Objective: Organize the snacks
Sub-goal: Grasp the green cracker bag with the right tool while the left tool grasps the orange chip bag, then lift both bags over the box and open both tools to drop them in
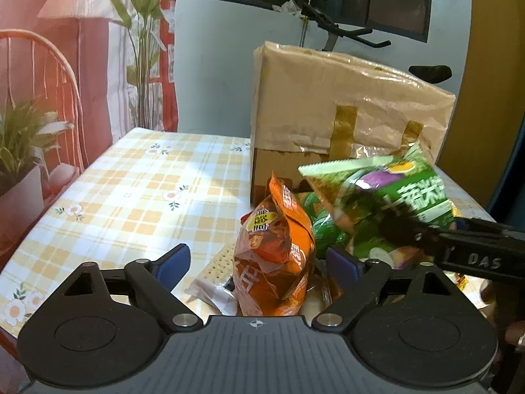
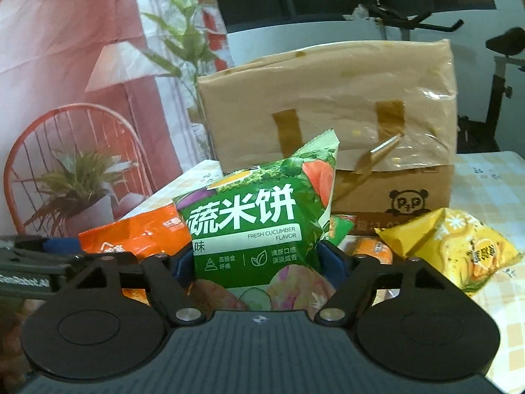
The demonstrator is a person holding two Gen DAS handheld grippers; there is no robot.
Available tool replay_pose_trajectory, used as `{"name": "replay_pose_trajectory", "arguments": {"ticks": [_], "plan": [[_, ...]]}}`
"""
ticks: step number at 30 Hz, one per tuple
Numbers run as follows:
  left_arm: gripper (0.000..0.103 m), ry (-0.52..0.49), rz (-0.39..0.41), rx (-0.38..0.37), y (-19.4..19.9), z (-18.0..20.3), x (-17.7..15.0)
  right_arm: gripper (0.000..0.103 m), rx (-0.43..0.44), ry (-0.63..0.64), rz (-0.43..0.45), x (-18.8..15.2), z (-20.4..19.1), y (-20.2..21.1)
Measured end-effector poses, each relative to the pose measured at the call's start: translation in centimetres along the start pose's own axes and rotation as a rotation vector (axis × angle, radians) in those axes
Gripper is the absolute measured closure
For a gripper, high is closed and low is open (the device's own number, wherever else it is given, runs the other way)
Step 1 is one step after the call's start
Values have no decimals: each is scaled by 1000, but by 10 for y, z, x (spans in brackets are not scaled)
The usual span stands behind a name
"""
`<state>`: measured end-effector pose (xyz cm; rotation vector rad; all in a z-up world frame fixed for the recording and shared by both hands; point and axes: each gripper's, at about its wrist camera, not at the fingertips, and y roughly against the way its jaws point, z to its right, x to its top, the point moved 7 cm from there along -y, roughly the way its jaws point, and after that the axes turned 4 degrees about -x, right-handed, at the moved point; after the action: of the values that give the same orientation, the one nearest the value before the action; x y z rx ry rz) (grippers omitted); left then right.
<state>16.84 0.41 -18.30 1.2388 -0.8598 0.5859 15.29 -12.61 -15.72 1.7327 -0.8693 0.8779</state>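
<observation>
The right gripper [image 2: 257,259] had its jaws pinched on the light, crinkly green bag [image 2: 249,226]; the left gripper's [image 1: 257,261] jaws stood wide around the orange bag [image 1: 274,256], best gripped mid-body.

A lived-in home room: a tabletop [image 1: 137,177] under a yellow checked, flower-printed cloth, a taped cardboard box [image 1: 344,105] at its far edge, potted plants [image 1: 144,32], an exercise bike [image 2: 502,65] by a dark window, and a backdrop printed with a lamp and chair [image 1: 46,65].

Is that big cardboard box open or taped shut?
Shut: the cardboard box has its top flaps folded down, with brown tape strips running over the edge.
</observation>
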Motion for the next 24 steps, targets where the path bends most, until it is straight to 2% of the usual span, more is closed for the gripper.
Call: {"name": "replay_pose_trajectory", "arguments": {"ticks": [6, 7, 9, 12, 18, 24], "plan": [[16, -11, -2, -2, -15, 8, -3, 27, -10, 4, 13, 1, 0, 2], [21, -14, -1, -6, -17, 10, -4, 27, -9, 0, 11, 1, 1, 2], [40, -30, -4, -20, -21, 13, -6, 27, -6, -2, 9, 1, 1, 2], [52, -72, 1, -12, -19, 16, -7, 27, -6, -2, 13, 1, 2, 3], [55, -75, 13, -13, -13, 16, -6, 27, -4, -23, 11, 0, 5, 4], [55, -76, 58, -9, -4, 17, 0, 27, -1, -22, 23, 0, 6, 6]]}}
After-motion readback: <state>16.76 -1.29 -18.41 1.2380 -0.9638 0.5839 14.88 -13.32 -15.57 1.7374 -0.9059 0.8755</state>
